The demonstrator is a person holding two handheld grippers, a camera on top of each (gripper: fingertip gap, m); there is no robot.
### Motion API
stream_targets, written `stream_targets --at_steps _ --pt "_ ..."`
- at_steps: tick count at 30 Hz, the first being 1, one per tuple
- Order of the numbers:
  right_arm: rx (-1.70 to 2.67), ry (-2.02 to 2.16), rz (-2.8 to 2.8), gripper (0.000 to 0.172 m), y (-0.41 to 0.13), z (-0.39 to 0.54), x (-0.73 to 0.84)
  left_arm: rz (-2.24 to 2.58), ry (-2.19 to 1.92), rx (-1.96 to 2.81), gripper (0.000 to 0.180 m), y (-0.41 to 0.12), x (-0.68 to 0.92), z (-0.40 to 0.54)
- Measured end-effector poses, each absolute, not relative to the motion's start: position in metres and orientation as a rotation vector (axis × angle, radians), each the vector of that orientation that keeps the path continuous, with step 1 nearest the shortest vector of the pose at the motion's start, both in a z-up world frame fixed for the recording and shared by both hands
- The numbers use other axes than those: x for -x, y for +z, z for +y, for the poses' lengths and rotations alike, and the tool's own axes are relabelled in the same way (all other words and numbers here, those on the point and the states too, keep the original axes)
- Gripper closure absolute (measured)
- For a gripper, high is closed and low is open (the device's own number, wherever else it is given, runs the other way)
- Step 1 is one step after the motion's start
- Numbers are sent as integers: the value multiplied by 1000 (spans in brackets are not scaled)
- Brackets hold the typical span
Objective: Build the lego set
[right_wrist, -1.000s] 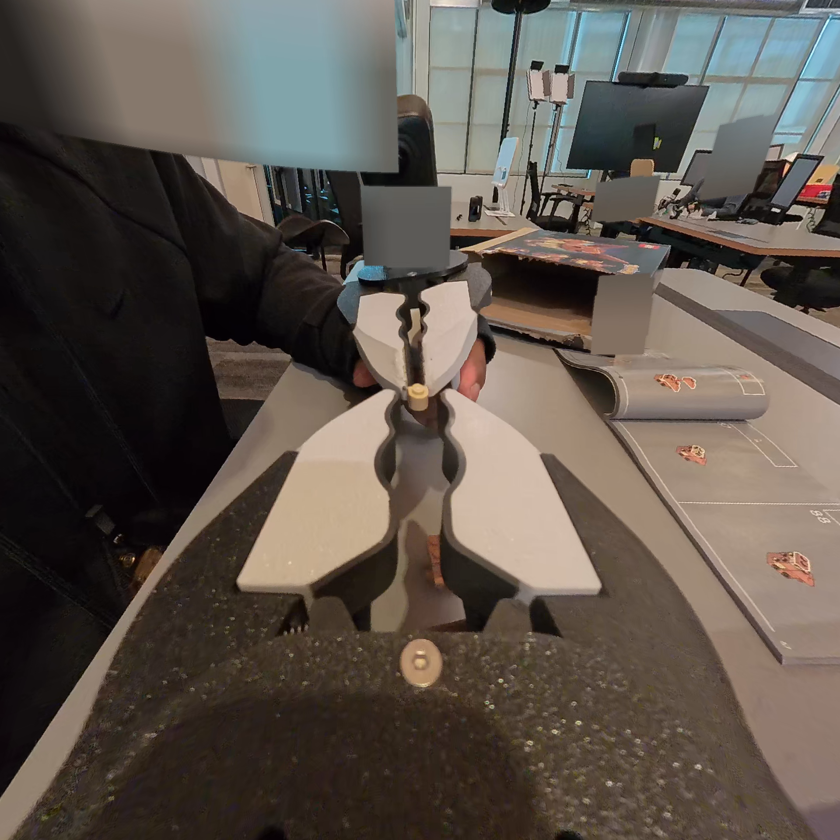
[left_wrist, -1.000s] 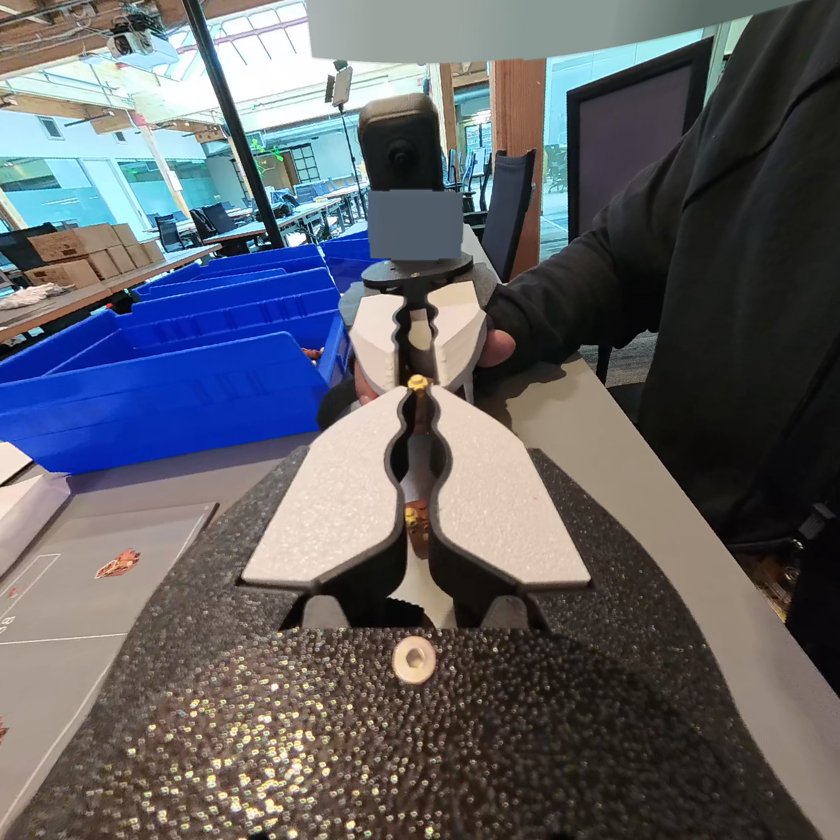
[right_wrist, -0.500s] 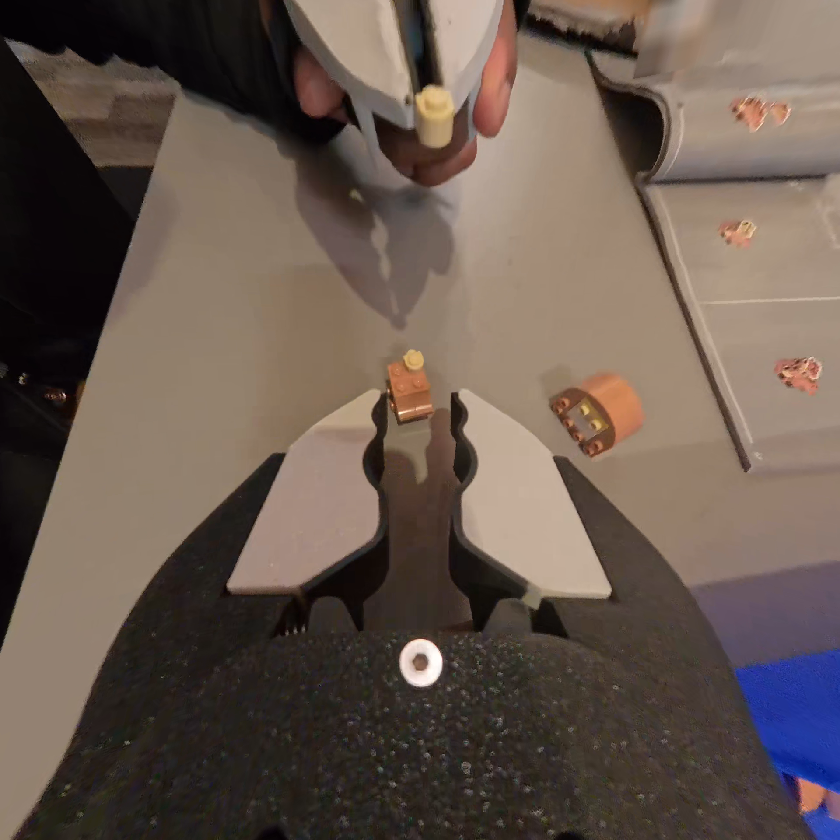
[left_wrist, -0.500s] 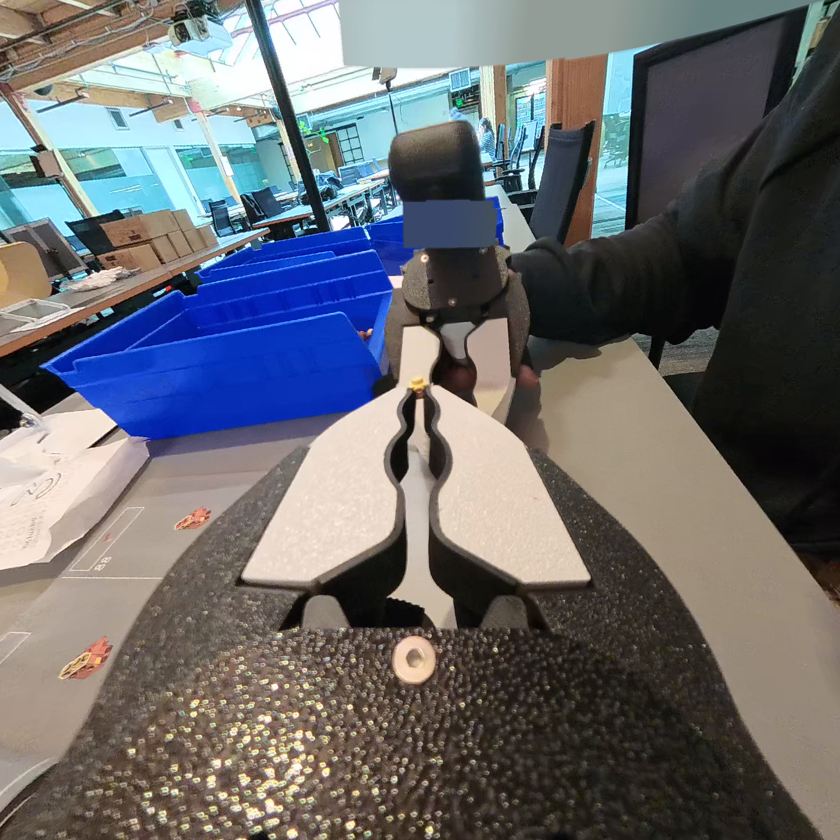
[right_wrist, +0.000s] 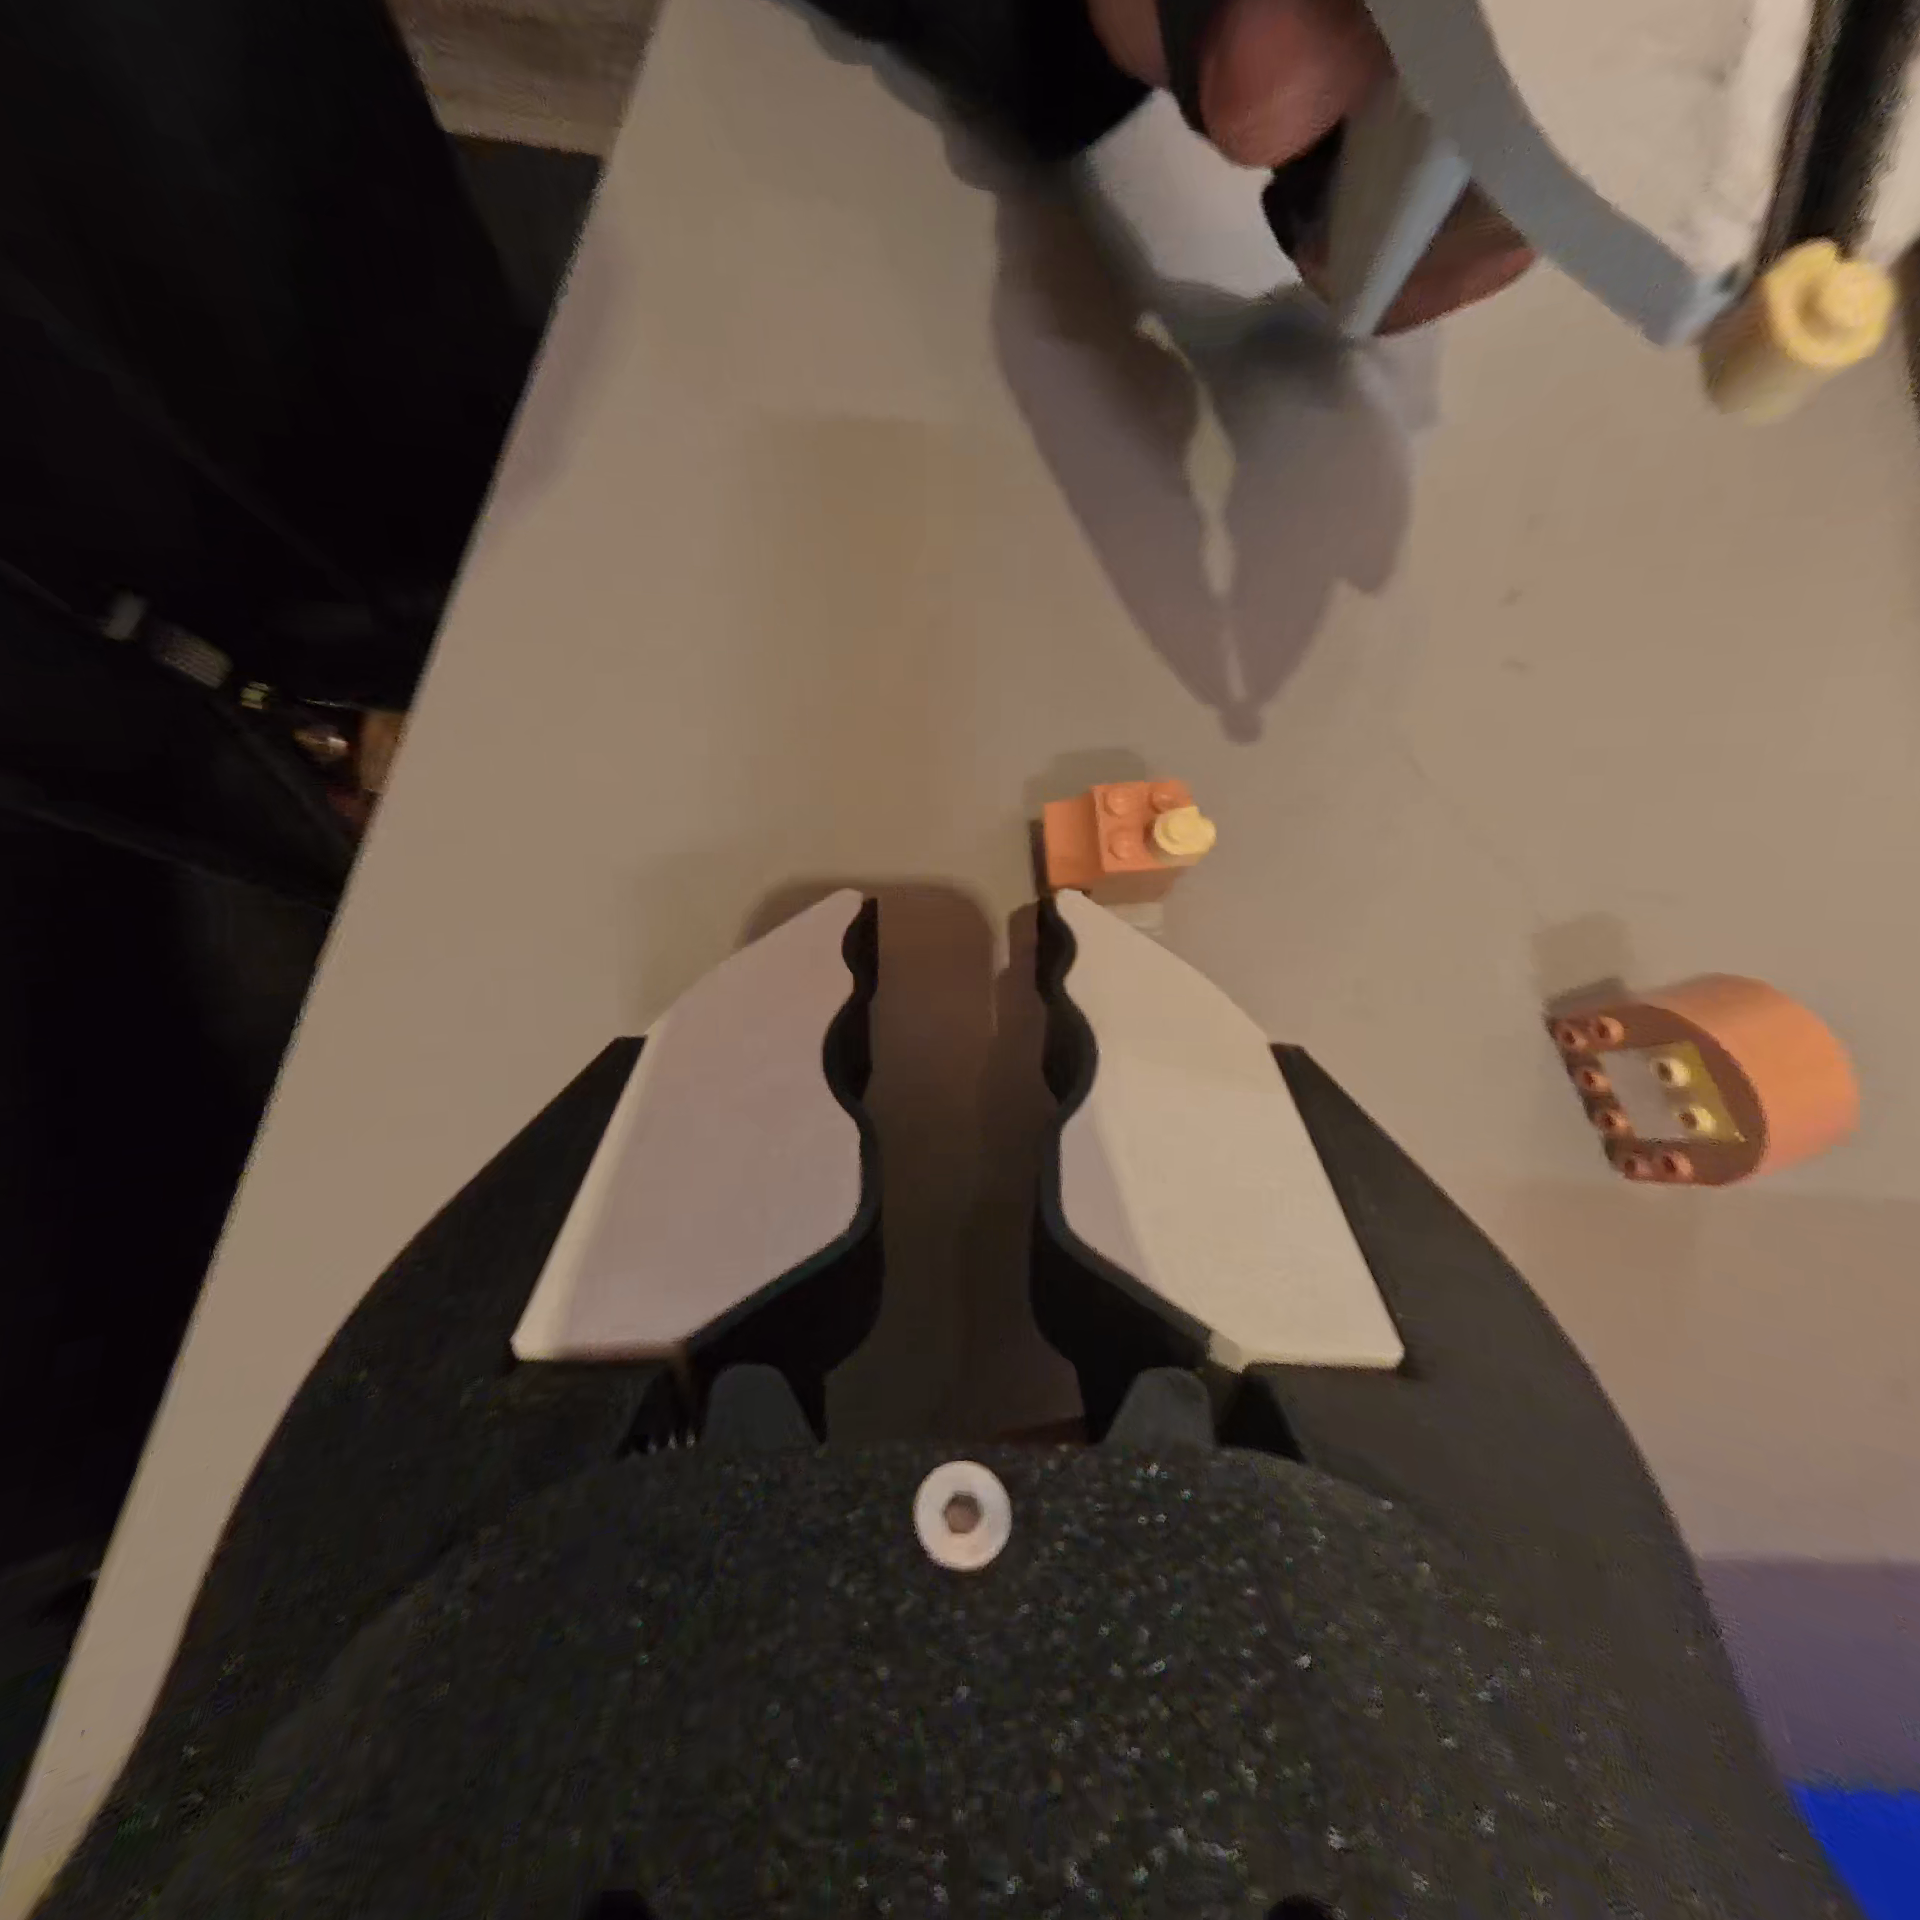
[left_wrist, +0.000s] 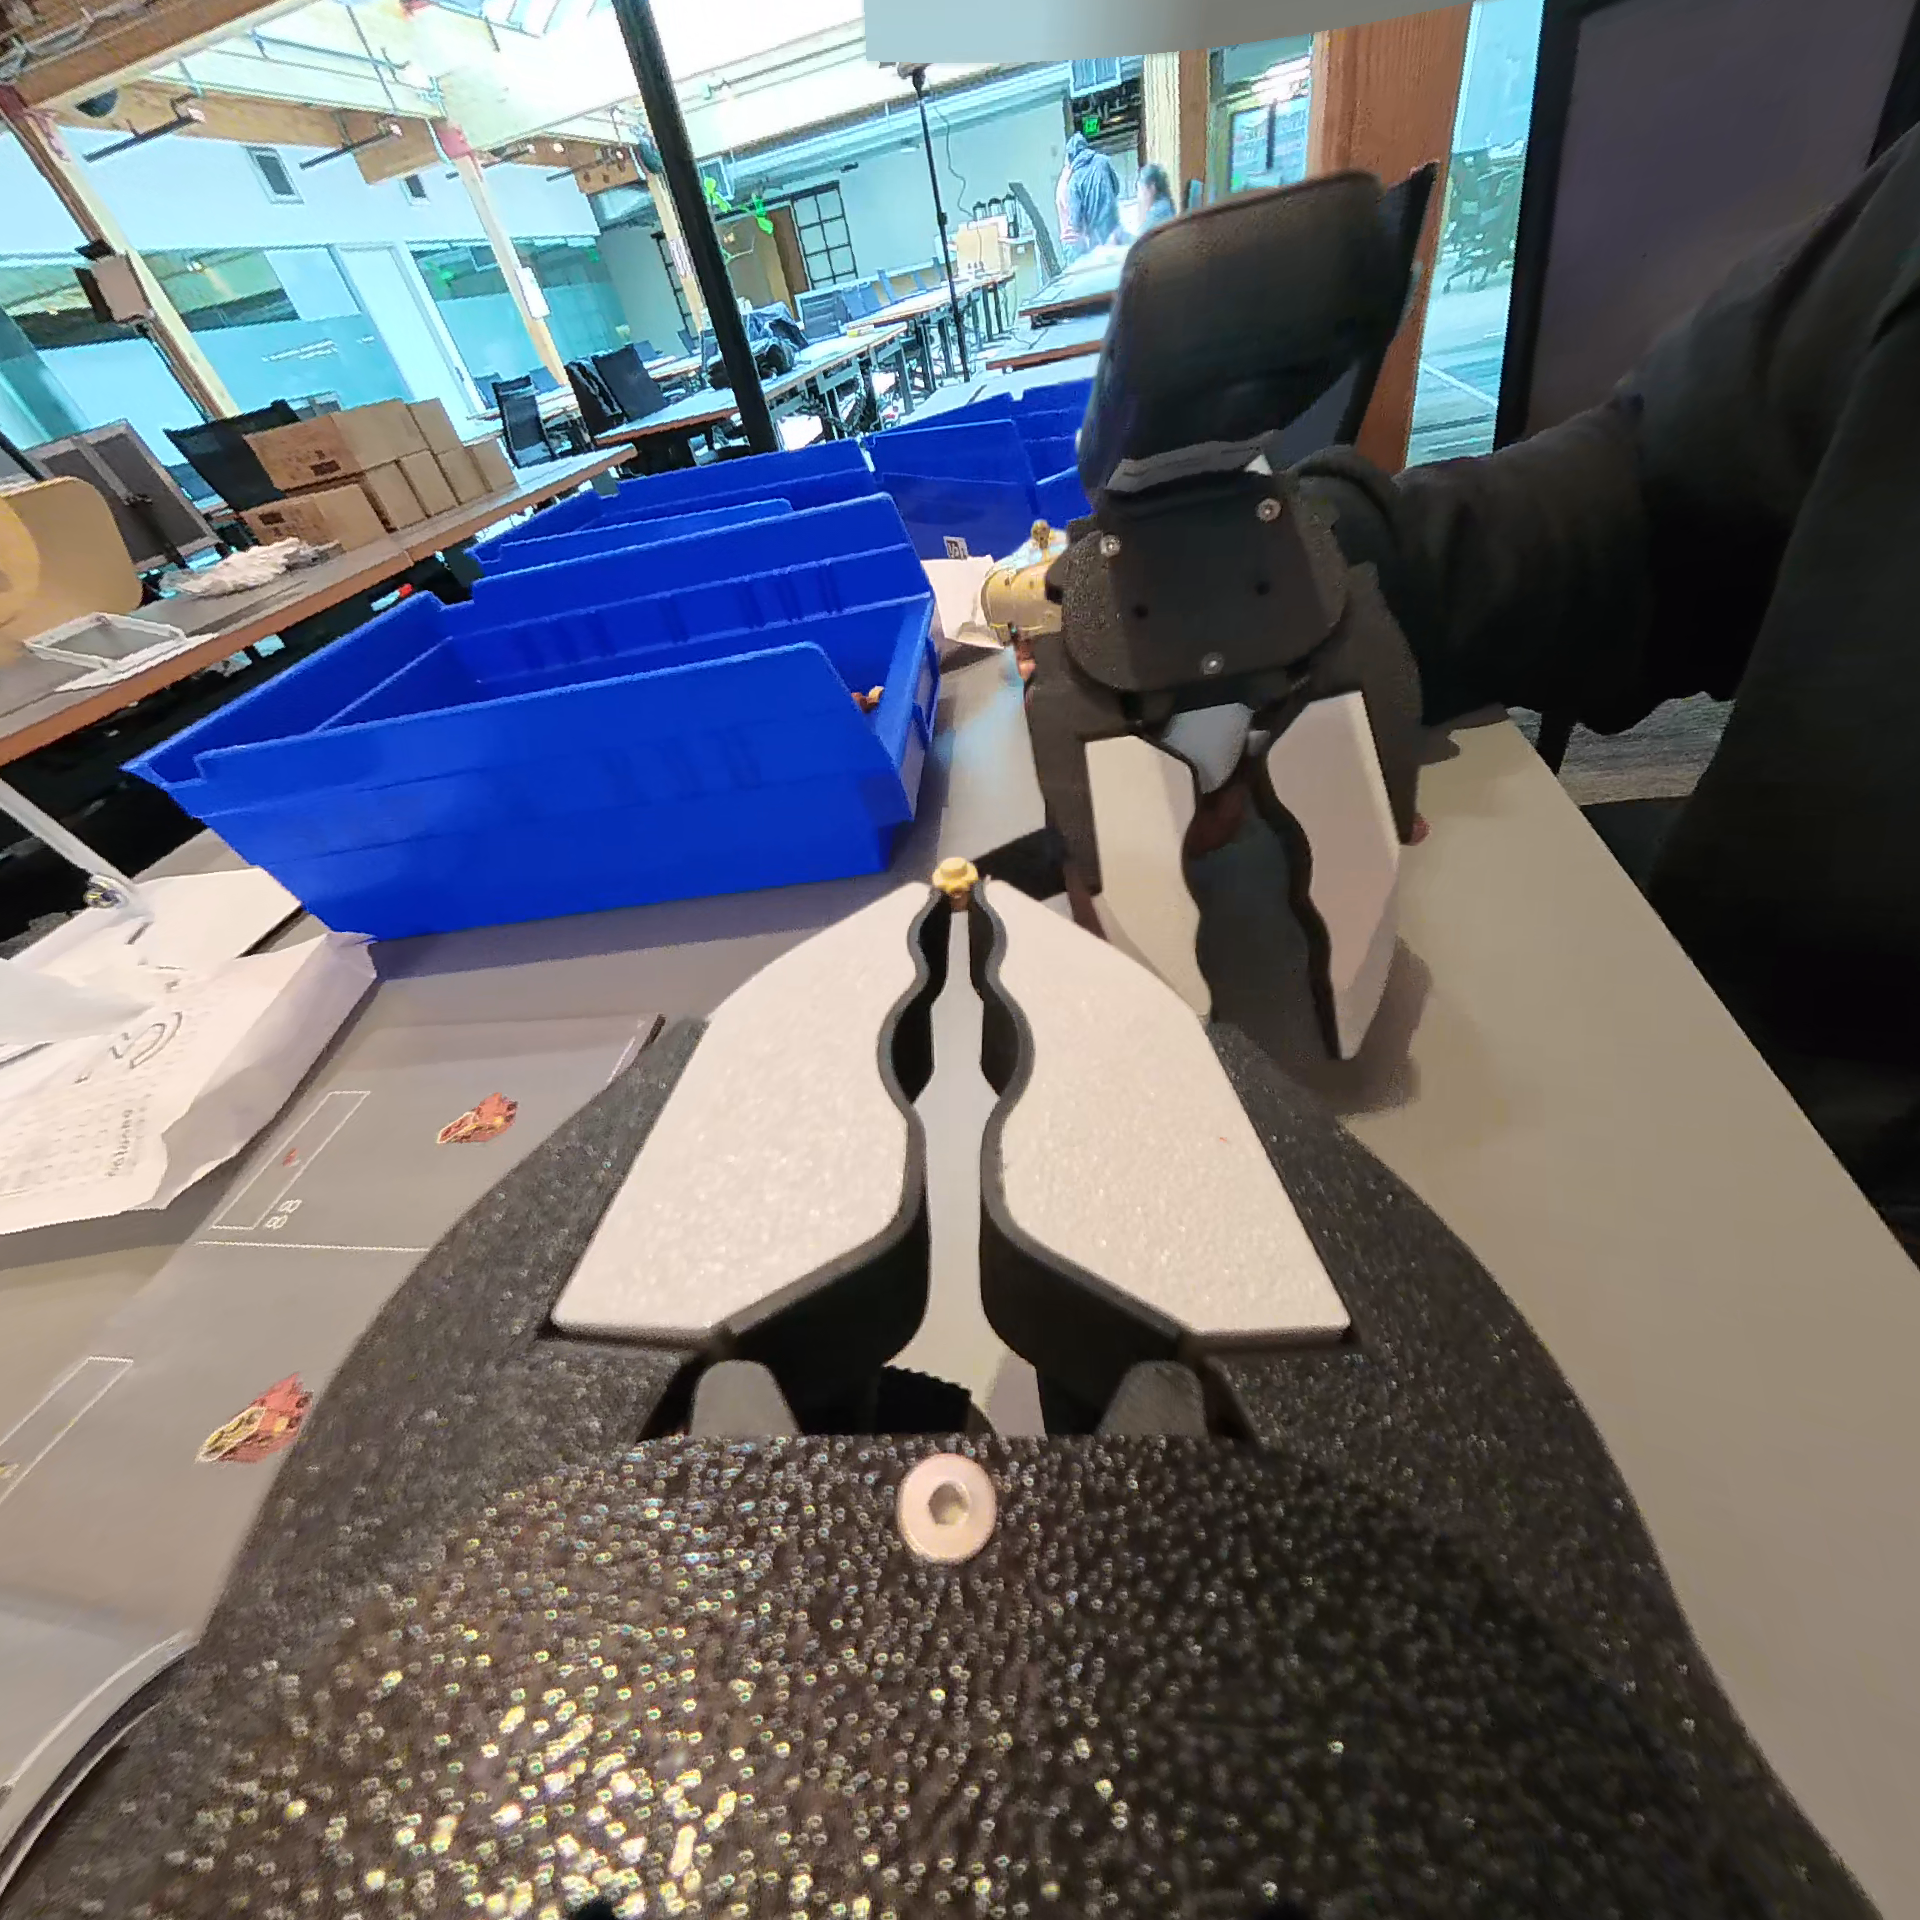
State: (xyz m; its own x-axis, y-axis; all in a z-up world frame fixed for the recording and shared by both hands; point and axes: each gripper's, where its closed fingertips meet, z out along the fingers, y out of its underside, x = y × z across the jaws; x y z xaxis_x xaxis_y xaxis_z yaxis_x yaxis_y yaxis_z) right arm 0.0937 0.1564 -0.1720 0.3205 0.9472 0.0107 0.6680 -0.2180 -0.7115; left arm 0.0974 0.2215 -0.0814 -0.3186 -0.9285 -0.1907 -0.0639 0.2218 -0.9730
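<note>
Left gripper [left_wrist: 954,902]: your jaws pinched a tan round stud [left_wrist: 953,879] | Right gripper [right_wrist: 958,914]: your jaws hung open, empty, beside orange brick [right_wrist: 1117,844] on tabletop [right_wrist: 790,582] | Centring over it first would have served you best.

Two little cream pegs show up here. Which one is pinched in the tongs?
The cream peg at top right, clamped at the left tongs' tips. The other peg sits on the small orange brick.
</note>
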Motion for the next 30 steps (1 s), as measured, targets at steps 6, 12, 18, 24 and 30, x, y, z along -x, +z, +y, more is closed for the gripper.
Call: stream_targets --at_steps 6,12,18,24,30 --pt "1961 503 -1284 133 -166 183 -103 1732 -1201 909 177 -96 -92 218" --pt "1939 474 -1322 127 -172 187 -98 1821 -1174 893 177 -110 -89 214" --pt "1912 456 -1332 131 -171 189 -91 1920 -1142 855 177 -122 -86 205" --pt "1917 419 -1294 142 -170 194 -91 1977 -1103 880 177 -131 -84 207" --pt "1886 442 -1217 142 -160 200 -87 1973 -1087 919 177 -133 -85 211"
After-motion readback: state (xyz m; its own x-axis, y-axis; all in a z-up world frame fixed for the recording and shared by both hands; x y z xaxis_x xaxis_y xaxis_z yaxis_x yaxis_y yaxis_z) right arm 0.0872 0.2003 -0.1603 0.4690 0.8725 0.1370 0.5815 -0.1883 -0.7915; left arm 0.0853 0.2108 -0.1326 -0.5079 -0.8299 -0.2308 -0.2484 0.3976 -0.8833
